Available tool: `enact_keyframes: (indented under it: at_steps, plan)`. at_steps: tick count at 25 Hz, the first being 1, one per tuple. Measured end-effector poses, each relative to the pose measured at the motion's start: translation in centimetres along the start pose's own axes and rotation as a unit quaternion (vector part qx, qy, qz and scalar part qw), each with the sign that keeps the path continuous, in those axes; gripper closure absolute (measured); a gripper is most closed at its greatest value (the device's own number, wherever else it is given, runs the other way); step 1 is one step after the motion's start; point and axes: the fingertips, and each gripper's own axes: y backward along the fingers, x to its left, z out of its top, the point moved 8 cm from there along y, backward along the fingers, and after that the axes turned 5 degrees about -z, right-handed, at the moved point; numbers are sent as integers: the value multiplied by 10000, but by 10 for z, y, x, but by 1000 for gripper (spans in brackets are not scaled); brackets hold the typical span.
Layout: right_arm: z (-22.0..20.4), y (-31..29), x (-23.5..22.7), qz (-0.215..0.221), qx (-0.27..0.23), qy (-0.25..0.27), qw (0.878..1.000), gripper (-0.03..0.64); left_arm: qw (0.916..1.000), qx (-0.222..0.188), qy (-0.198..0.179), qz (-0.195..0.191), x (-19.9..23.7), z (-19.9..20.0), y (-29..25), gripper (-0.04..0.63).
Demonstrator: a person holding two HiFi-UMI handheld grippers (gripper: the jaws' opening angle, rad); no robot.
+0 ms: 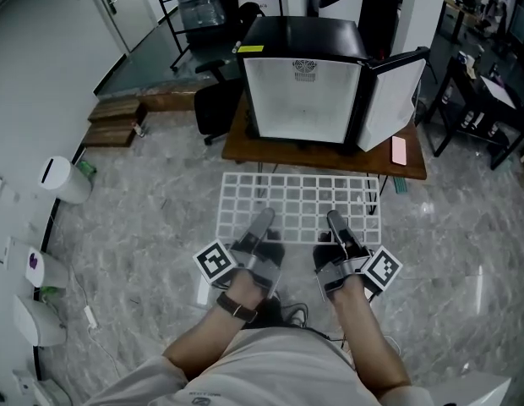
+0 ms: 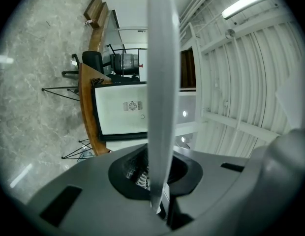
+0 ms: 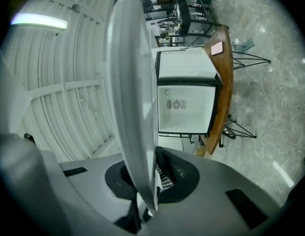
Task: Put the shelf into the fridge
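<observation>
Matt plastic, glossy black casing, smooth wood, polished stone.
The shelf is seen as a smooth white grid. The fridge is cased in glossy black and lined in matt white. The desk is topped with smooth brown wood. The left tool and right tool are moulded in matt grey plastic. The floor is laid in polished grey marbled stone.

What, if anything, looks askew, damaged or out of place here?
Nothing stands out. The wire shelf is held flat, clamped at its near edge by the left gripper and the right gripper, roughly square to the fridge. The fridge sits on the wooden table with its door swung open. No spill or damage shows.
</observation>
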Motion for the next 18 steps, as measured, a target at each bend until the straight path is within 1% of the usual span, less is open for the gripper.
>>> enact_keyframes:
  at_steps: [3,7,13,18]
  plan:
    - [5,-17,-3,-27,23,-8,10000,570,10000,-8,11,29,5,12,-13,566]
    - [14,-47,-11,-49,-40,-22,10000,570,10000,86,25,31,20,34,-38,566]
    - [36,-119,-23,-106,-260,118,9995,571,9993,352,98,-52,46,87,-101,566]
    - [53,-172,-34,-233,-485,114,9985,570,9979,602,235,-1,70,127,-151,566]
